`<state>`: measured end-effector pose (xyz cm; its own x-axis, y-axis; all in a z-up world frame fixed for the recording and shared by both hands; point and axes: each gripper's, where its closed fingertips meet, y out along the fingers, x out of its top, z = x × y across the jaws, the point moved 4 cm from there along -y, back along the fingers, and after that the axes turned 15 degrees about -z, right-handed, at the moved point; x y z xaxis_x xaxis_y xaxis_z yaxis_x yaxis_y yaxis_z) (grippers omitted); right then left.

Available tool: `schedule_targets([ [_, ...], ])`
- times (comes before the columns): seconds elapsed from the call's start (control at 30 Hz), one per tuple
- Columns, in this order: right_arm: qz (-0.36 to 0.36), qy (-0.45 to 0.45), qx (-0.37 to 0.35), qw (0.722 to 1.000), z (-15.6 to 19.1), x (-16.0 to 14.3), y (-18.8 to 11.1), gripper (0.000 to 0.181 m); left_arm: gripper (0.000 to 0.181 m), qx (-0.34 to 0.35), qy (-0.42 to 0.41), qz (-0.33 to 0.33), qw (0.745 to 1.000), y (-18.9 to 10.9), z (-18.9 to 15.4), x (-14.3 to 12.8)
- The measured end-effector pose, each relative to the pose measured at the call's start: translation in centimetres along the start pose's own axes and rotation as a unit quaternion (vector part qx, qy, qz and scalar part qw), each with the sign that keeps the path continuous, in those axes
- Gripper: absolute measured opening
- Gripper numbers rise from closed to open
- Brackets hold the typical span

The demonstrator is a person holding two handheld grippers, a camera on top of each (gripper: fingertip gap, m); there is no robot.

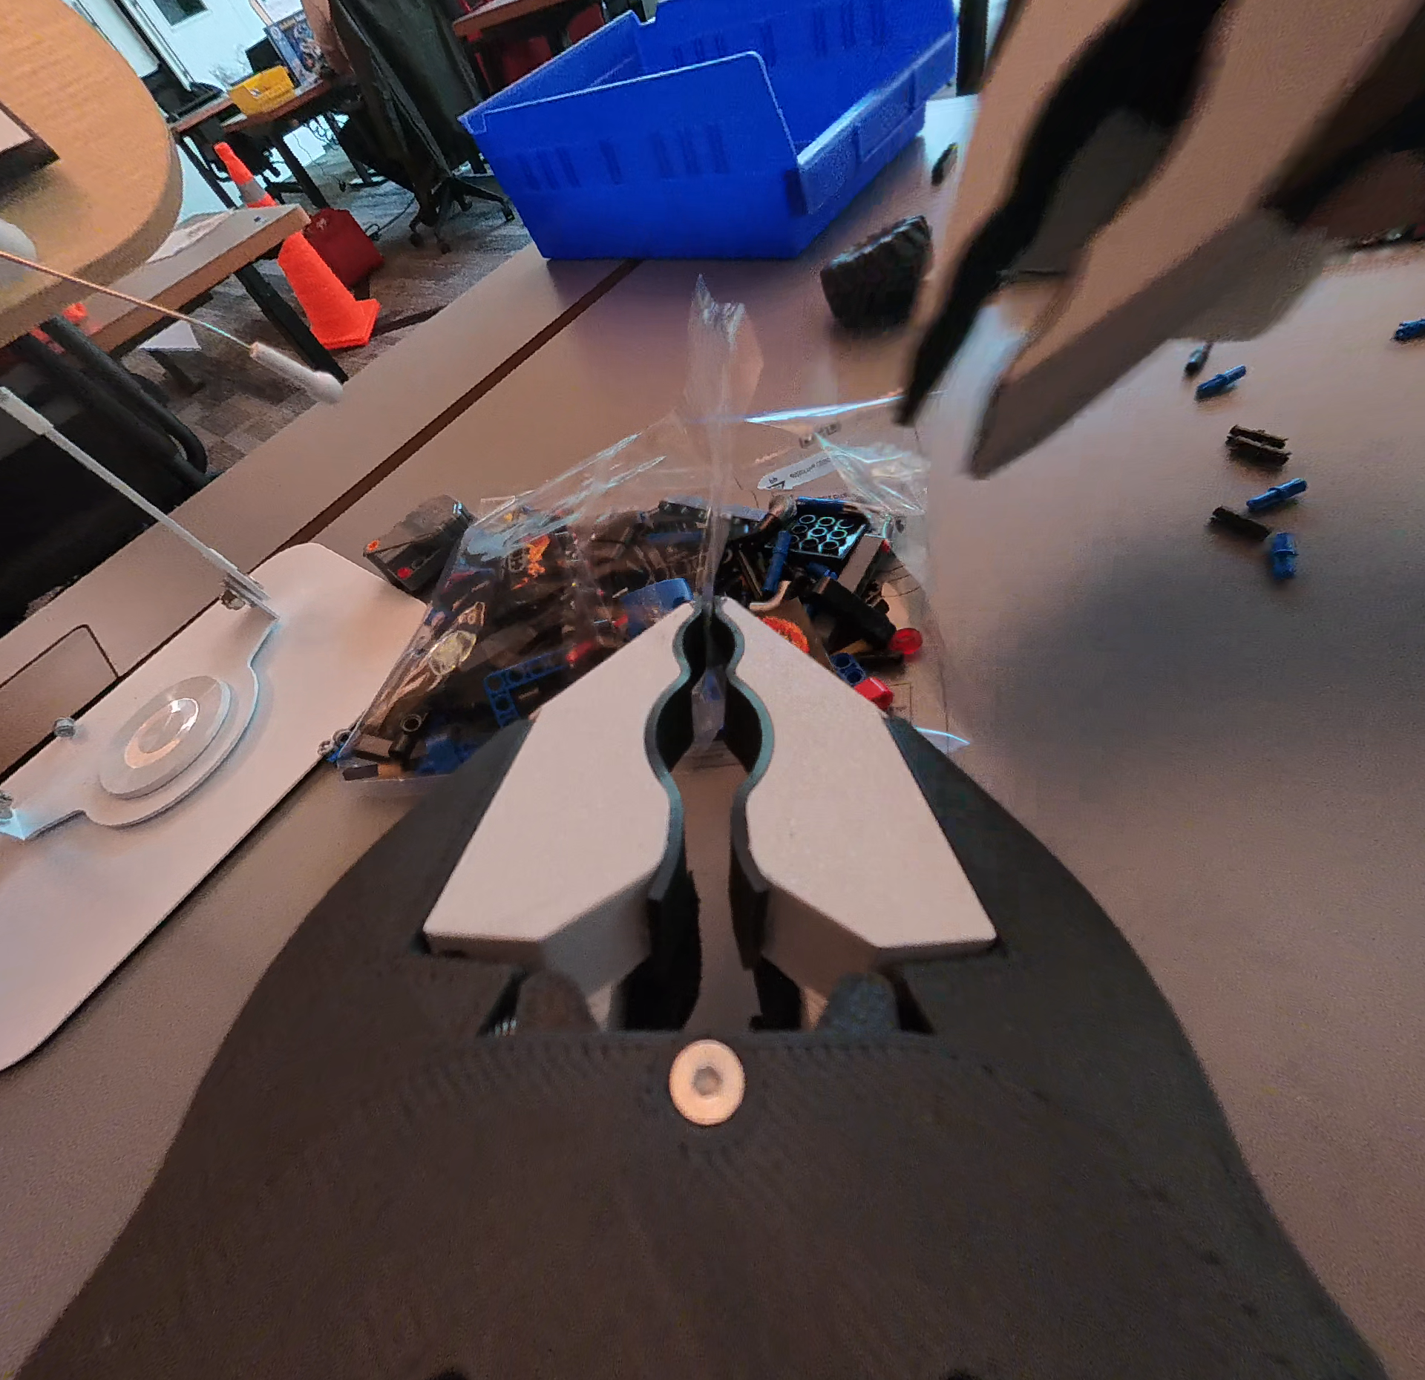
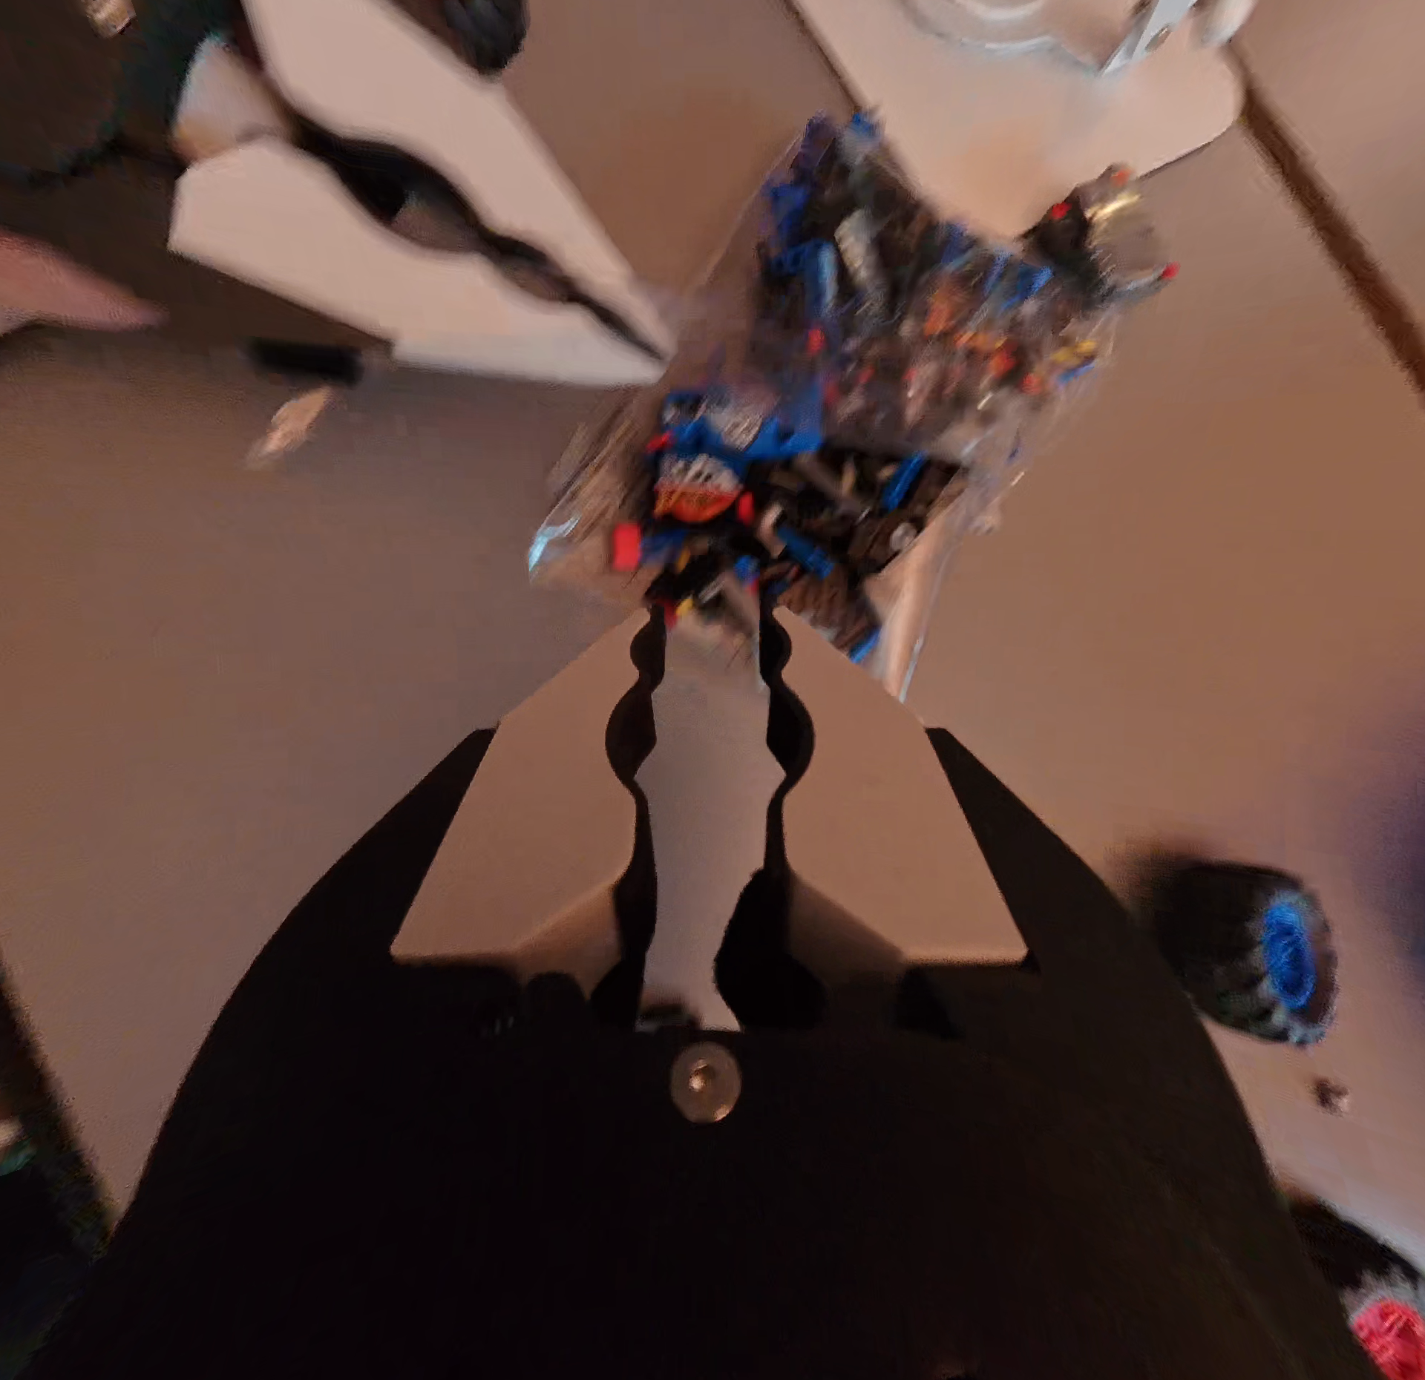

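At 9 o'clock in the left wrist view, white base plate (image 1: pixel 254 695) with a clear round disc lies flat on grey table (image 1: pixel 1118 842). Dead centre: left gripper (image 1: pixel 708 611) jaws clenched on a thin fold of a clear plastic bag of small building-toy parts (image 1: pixel 617 595); bag body rests on the table just beyond the tips. 12 o'clock: blue bin (image 1: pixel 694 133). 1 o'clock: black tyre (image 1: pixel 879 271). 2 o'clock: right gripper (image 1: pixel 948 433), blurred, tips just above the bag's far corner, holding nothing. 3 o'clock: loose blue and black pins (image 1: pixel 1264 495). Right wrist view is blurred: right gripper (image 2: pixel 709 618) jaws released, visible gap, bag (image 2: pixel 848 387) right ahead; blue-hubbed wheel (image 2: pixel 1249 957) at 4 o'clock.
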<state>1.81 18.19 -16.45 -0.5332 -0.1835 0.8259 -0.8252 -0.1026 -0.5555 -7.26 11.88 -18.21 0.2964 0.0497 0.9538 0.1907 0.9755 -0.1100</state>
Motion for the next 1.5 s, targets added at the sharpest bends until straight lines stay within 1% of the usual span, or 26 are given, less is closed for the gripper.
schedule_targets([
  [0.07,0.028,-0.006,0.020,0.999,1.5,-2.6,-2.2,0.018,0.000,-0.005,0.003,0.005,1.000,0.2,-0.2,-0.1],
  [0.13,0.080,-0.004,0.026,0.996,2.7,-6.0,-3.9,0.017,0.000,-0.009,0.005,0.007,1.000,0.3,-0.5,-0.2],
  [0.23,0.122,0.008,0.022,0.992,3.5,-9.9,-5.2,0.014,0.000,-0.013,0.006,0.009,1.000,0.4,-0.6,-0.3],
  [0.27,0.120,0.015,0.026,0.992,3.7,-10.4,-5.2,0.008,0.000,-0.012,0.006,0.009,1.000,0.4,-0.7,-0.3],
  [0.3,0.107,0.024,0.032,0.993,3.9,-10.5,-5.3,0.008,0.000,-0.012,0.004,0.009,1.000,0.4,-0.6,-0.3],
  [0.33,0.105,0.029,0.031,0.994,3.9,-10.6,-5.3,0.003,0.000,-0.011,0.002,0.008,1.000,0.3,-0.6,-0.4],
  [0.43,0.113,0.032,0.026,0.993,3.5,-10.9,-5.6,0.003,0.000,-0.012,-0.001,0.007,1.000,0.4,-0.5,-0.5],
  [0.5,0.099,0.030,0.023,0.994,3.2,-10.0,-5.5,0.003,0.000,-0.012,0.001,0.006,1.000,0.4,-0.6,-0.4],
  [0.6,0.028,0.013,0.034,0.999,2.9,-5.6,-4.3,0.002,0.000,-0.014,0.004,0.003,1.000,0.5,-0.6,-0.2],
  [0.7,-0.023,-0.008,0.022,0.999,1.3,-1.2,-1.0,0.004,0.000,-0.016,0.000,0.002,1.000,0.5,-0.7,-0.3],
  [0.77,-0.035,-0.002,0.025,0.999,0.2,0.3,1.4,0.030,0.000,-0.015,-0.002,0.002,1.000,0.4,-0.6,-0.4],
  [0.8,-0.036,0.010,0.020,0.999,-0.4,0.6,1.9,0.035,0.000,-0.014,-0.002,0.002,1.000,0.3,-0.5,-0.4],
  [0.83,-0.039,0.020,0.018,0.999,-0.7,0.8,2.0,0.036,0.000,-0.012,-0.003,0.000,1.000,0.3,-0.4,-0.3],
  [0.9,-0.032,0.012,0.013,0.999,-0.6,0.5,0.9,0.030,0.000,-0.011,-0.007,-0.002,1.000,0.3,-0.3,-0.2],
  [0.97,-0.006,-0.020,0.005,1.000,-0.1,-1.0,-0.9,0.021,0.000,-0.015,-0.008,-0.002,1.000,0.4,-0.4,-0.2],
  [1.0,0.007,-0.028,0.028,0.999,0.9,-1.9,-1.8,0.017,0.000,-0.017,-0.006,0.000,1.000,0.5,-0.5,-0.2],
  [1.03,0.021,-0.031,0.056,0.998,2.0,-3.0,-2.6,0.017,0.000,-0.019,-0.003,0.002,1.000,0.5,-0.7,-0.3],
  [1.1,0.057,-0.038,0.085,0.994,3.4,-5.3,-3.7,0.016,0.000,-0.023,-0.001,0.005,1.000,0.6,-0.9,-0.4],
  [1.17,0.087,-0.049,0.099,0.990,4.2,-7.2,-4.1,0.015,0.000,-0.024,0.000,0.006,1.000,0.6,-0.9,-0.4],
  [1.23,0.098,-0.047,0.114,0.987,4.6,-8.4,-3.8,0.012,0.000,-0.022,-0.001,0.004,1.000,0.6,-0.8,-0.4],
  [1.3,0.110,-0.040,0.127,0.985,4.8,-9.1,-3.5,0.007,0.000,-0.020,-0.004,0.000,1.000,0.5,-0.7,-0.4],
  [1.33,0.107,-0.033,0.133,0.985,4.9,-9.1,-3.5,0.000,0.000,-0.019,-0.006,-0.001,1.000,0.5,-0.7,-0.4],
  [1.43,0.114,-0.036,0.149,0.982,5.2,-9.1,-3.5,0.000,0.000,-0.019,-0.007,-0.002,1.000,0.5,-0.6,-0.3],
  [1.5,0.103,-0.039,0.145,0.983,5.0,-8.4,-3.3,0.000,0.000,-0.019,-0.005,-0.003,1.000,0.5,-0.6,-0.3],
])
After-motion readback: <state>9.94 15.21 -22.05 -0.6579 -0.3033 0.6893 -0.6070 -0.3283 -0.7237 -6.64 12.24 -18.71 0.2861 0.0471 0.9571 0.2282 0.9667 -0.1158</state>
